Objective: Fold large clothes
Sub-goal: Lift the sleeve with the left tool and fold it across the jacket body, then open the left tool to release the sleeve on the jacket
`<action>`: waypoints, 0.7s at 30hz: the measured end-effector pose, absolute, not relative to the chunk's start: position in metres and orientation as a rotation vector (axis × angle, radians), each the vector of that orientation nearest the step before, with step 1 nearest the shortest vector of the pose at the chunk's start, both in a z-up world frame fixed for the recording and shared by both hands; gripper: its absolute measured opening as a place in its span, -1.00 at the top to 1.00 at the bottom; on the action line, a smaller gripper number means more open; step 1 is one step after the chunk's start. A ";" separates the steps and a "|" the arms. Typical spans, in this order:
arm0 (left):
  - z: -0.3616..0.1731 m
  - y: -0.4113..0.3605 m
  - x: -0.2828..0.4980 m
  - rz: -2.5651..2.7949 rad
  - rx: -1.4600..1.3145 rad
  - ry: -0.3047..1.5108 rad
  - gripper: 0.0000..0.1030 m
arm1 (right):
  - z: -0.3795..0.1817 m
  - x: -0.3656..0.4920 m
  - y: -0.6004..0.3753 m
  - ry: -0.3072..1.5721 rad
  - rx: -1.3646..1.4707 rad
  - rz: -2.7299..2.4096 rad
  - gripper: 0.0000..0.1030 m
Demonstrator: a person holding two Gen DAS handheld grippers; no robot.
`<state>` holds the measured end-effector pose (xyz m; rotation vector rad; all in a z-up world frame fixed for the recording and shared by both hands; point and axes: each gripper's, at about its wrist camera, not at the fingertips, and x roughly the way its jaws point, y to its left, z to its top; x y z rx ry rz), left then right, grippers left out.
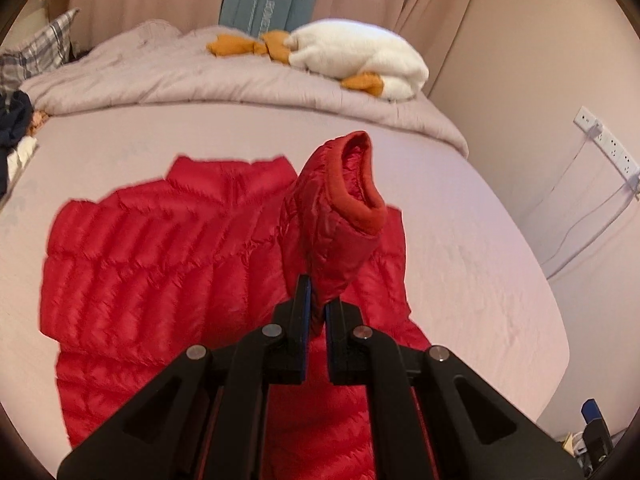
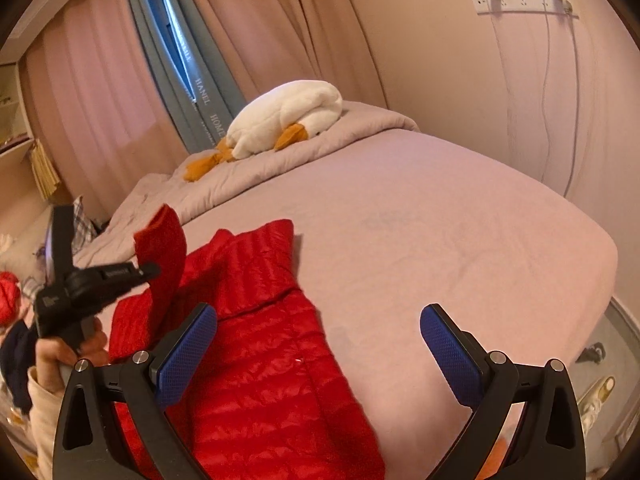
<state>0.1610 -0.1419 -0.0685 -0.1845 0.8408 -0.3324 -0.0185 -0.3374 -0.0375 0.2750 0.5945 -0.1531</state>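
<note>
My left claw [image 1: 316, 300] is clenched on a sleeve [image 1: 336, 216] of the red jacket [image 1: 152, 264], pinching the fabric just below the cuff, which stands up above the fingers with its opening facing away from me. The jacket itself lies flat on the bed [image 1: 460, 240], collar toward the far side — the lifted sleeve hangs over its right part. From the right wrist view I see the left claw [image 2: 150, 270] and the hand [image 2: 76, 350] gripping its handle, with the sleeve [image 2: 164, 252] raised above the jacket [image 2: 260, 360]. My right claw [image 2: 318, 354] is released, its blue pads [image 2: 450, 354] spread wide over the jacket's edge and the bare sheet, touching nothing. A plush duck [image 2: 288, 118] rests on the folded duvet [image 2: 360, 128] at the far end.
</note>
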 end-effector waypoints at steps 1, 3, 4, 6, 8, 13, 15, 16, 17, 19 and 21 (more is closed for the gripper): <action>-0.074 -0.145 0.162 -0.336 -0.180 0.858 0.88 | -0.038 -0.018 -0.338 0.597 0.278 -0.156 -0.98; -0.085 -0.151 0.164 -0.344 -0.170 0.892 0.87 | -0.039 -0.018 -0.339 0.602 0.280 -0.159 -0.98; -0.089 -0.153 0.164 -0.348 -0.163 0.906 0.86 | -0.040 -0.017 -0.339 0.605 0.282 -0.162 -0.98; -0.098 -0.158 0.163 -0.352 -0.151 0.932 0.85 | -0.041 -0.017 -0.340 0.612 0.283 -0.162 -0.98; -0.103 -0.160 0.161 -0.356 -0.147 0.944 0.85 | -0.042 -0.017 -0.340 0.618 0.283 -0.162 -0.98; -0.104 -0.160 0.157 -0.375 -0.157 0.963 0.35 | -0.043 -0.015 -0.340 0.626 0.281 -0.164 -0.98; -0.100 -0.157 0.154 -0.374 -0.161 0.950 -0.04 | -0.044 -0.015 -0.339 0.627 0.280 -0.164 -0.98; -0.096 -0.154 0.152 -0.369 -0.165 0.935 -0.10 | -0.044 -0.015 -0.339 0.628 0.280 -0.164 -0.98; -0.093 -0.151 0.150 -0.362 -0.167 0.924 -0.23 | -0.044 -0.015 -0.338 0.628 0.279 -0.163 -0.98; -0.088 -0.144 0.148 -0.355 -0.175 0.913 -0.38 | -0.044 -0.014 -0.337 0.631 0.277 -0.161 -0.98; -0.083 -0.133 0.146 -0.348 -0.188 0.898 -0.45 | -0.044 -0.013 -0.336 0.633 0.274 -0.158 -0.98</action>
